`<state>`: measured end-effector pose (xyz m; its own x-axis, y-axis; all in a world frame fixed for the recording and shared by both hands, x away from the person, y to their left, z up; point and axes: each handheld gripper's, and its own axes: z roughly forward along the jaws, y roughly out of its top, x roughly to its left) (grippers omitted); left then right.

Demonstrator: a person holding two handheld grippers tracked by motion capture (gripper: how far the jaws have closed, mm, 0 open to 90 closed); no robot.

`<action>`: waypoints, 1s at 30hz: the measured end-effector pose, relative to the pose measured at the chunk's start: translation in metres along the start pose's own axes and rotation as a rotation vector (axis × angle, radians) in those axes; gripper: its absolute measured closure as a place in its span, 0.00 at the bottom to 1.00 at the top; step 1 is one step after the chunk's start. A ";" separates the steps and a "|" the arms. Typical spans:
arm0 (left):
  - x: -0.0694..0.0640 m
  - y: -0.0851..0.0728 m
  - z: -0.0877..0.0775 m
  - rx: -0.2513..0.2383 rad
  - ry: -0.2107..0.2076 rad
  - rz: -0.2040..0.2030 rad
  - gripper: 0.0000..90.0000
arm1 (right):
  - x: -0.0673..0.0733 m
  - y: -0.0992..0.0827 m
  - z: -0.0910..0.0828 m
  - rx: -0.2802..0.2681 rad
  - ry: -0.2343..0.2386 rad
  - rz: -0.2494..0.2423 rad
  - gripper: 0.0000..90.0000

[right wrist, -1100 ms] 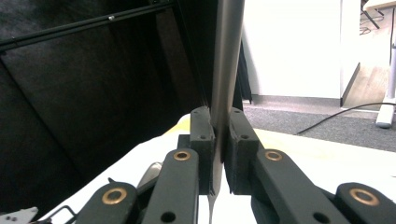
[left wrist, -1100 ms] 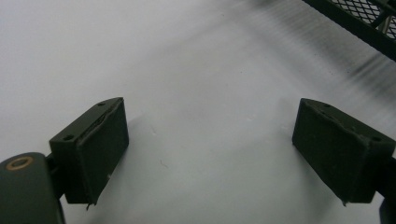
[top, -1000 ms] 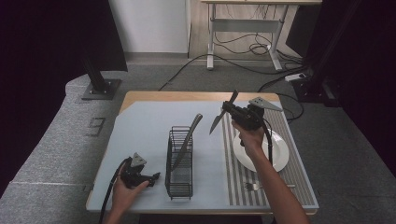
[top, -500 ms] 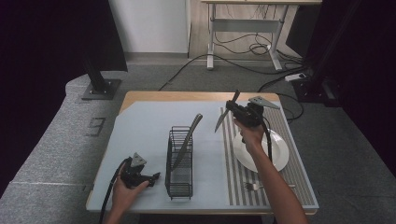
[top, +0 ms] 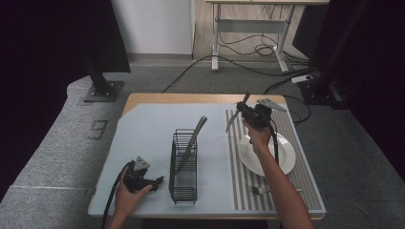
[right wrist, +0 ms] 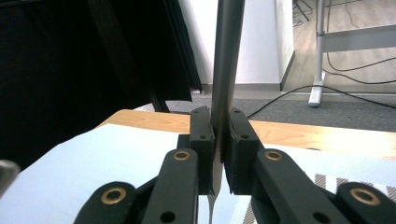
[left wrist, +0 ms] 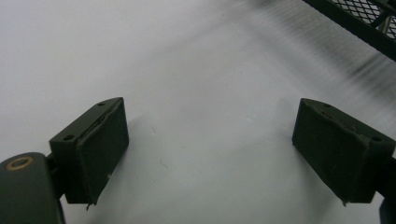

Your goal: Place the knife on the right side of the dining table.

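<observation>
One utensil already leans in the wire rack (top: 184,164), the right gripper (top: 244,110) clamps a table knife (top: 232,119) above the mat, a fork (top: 260,190) waits, and the left gripper (top: 155,182) rests open.

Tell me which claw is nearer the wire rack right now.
Left. The left claw rests open on the table just beside the wire rack, at its near left corner. The right claw is raised farther off to the rack's right, clamping a knife.
</observation>
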<state>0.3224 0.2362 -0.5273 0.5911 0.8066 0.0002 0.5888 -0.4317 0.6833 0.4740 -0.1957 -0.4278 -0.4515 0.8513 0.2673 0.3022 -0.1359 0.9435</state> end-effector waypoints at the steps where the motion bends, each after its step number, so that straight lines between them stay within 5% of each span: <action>1: 0.000 0.000 0.000 0.000 0.000 0.000 0.11 | -0.001 -0.001 0.001 -0.002 -0.002 0.001 0.93; 18: 0.000 0.000 0.000 0.000 0.000 -0.001 0.11 | -0.017 0.002 0.020 -0.011 -0.059 -0.013 0.93; 30: 0.000 0.000 0.000 0.000 -0.001 -0.001 0.11 | -0.035 0.008 0.028 -0.054 -0.104 0.024 0.93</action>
<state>0.3225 0.2363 -0.5272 0.5913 0.8064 -0.0010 0.5892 -0.4312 0.6834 0.5153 -0.2121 -0.4349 -0.3544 0.8950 0.2710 0.2650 -0.1818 0.9469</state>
